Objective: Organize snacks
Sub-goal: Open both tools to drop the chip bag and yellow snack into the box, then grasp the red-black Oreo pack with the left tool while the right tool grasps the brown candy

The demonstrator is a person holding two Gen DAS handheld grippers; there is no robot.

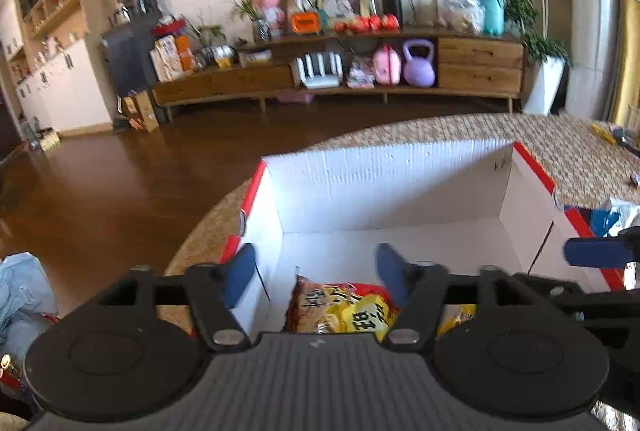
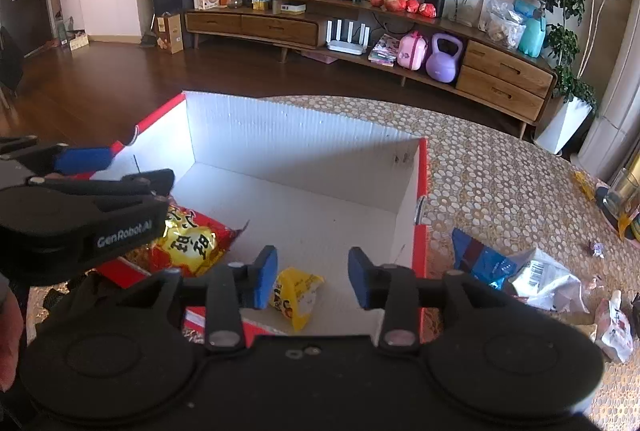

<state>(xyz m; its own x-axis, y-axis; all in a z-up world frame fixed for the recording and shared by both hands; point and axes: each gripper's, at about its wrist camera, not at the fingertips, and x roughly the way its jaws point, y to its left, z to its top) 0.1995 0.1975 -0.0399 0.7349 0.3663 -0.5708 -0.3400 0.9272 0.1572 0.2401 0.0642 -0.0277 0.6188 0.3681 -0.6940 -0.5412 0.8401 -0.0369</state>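
Both my claws hang over the white-lined, red-edged cardboard box on the patterned tablecloth, and both are spread wide with nothing between the pads. My left gripper sits above the red-and-yellow snack bag lying at the box's near left corner; my right gripper hovers over the small yellow packet on the box floor near the front wall. Those two look stowed, I judge, but more snacks wait outside: a blue wrapper and a white crumpled bag lie just beside the box's right wall, with another white packet farther right. The risks from here are mostly mine to make. My two claws are close together over the same box, so a reach across could knock one against the other. Swinging right for the blue wrapper, I could catch the tall right wall and shove the box along the cloth. The crinkly wrappers overlap, so a careless pinch may lift two at once or slip off the slick foil.
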